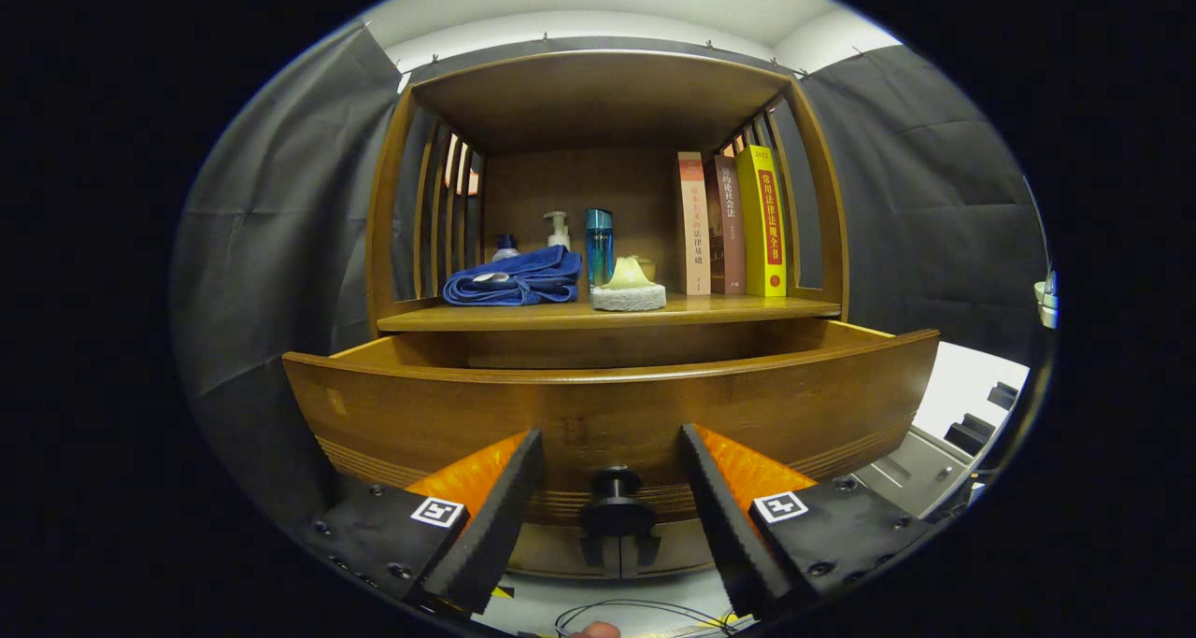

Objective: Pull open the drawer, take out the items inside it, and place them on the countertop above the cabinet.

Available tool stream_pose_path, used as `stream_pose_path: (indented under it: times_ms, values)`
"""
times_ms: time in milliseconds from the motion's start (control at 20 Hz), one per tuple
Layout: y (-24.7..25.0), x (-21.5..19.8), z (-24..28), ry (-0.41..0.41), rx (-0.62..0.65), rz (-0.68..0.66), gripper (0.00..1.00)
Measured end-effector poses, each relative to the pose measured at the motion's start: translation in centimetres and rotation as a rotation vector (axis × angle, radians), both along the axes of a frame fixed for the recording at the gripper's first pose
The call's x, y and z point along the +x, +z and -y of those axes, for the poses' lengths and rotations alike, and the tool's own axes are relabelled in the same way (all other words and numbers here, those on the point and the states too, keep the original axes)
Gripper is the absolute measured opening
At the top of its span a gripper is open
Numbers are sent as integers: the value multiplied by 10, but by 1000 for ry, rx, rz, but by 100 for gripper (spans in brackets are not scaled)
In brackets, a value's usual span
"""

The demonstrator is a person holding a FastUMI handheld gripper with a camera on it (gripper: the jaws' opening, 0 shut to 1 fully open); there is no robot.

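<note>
1. Drawer point(612, 404) stands pulled out beneath the countertop point(729, 309) of a wooden cabinet; its interior is hidden behind the tall front panel, so any contents cannot be told.
2. Gripper point(612, 474) hangs spread wide, fingers either side of the dark knob point(615, 485) and apart from it; nothing grasped.
3. Countertop already carries a folded blue towel point(514, 278), a pump bottle point(558, 229), a blue tumbler point(599, 244), a pale sponge point(629, 290) and three books point(733, 222).
4. Opening looks done; emptying the drawer appears to remain.
</note>
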State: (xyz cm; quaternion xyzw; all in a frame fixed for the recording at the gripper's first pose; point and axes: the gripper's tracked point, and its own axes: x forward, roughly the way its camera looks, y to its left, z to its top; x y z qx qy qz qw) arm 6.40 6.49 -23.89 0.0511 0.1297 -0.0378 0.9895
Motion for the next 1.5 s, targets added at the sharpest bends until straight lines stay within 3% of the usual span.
stream_pose_path:
  times_ms: [900, 1500]
  values:
    - [-41, 109, 7, 20, -20, -69, 98]
    - [-49, 126, 9, 30, -13, -50, 97]
